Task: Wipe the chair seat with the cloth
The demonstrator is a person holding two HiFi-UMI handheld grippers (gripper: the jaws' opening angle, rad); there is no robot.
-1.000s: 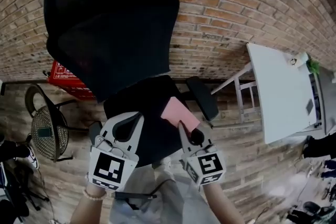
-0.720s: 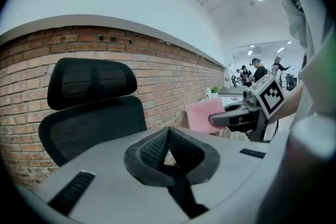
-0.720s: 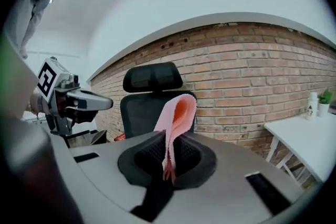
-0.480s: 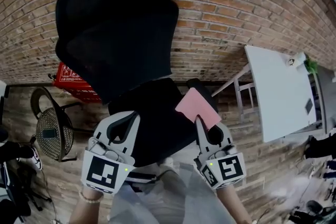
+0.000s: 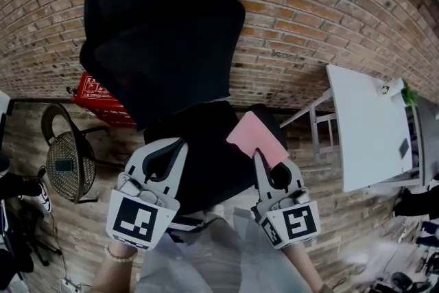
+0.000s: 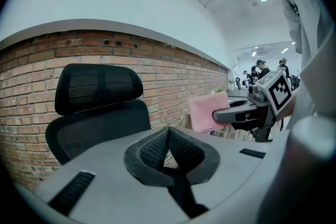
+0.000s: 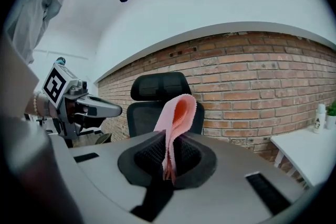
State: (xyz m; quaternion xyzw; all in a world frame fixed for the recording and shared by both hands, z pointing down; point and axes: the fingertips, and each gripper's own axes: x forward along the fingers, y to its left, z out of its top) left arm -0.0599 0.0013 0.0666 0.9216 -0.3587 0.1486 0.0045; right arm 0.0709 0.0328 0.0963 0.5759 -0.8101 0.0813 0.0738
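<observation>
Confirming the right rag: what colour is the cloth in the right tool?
Pink cloth, clearest in the right gripper view, clamped in the right tool.

Soft pink cloth, matt black mesh chair, rough brick wall

Pink cloth, folded double, pinched in right gripper jaws, standing upright over right side of black chair seat.

Chair seat partly behind cloth, left gripper, right gripper.
</observation>
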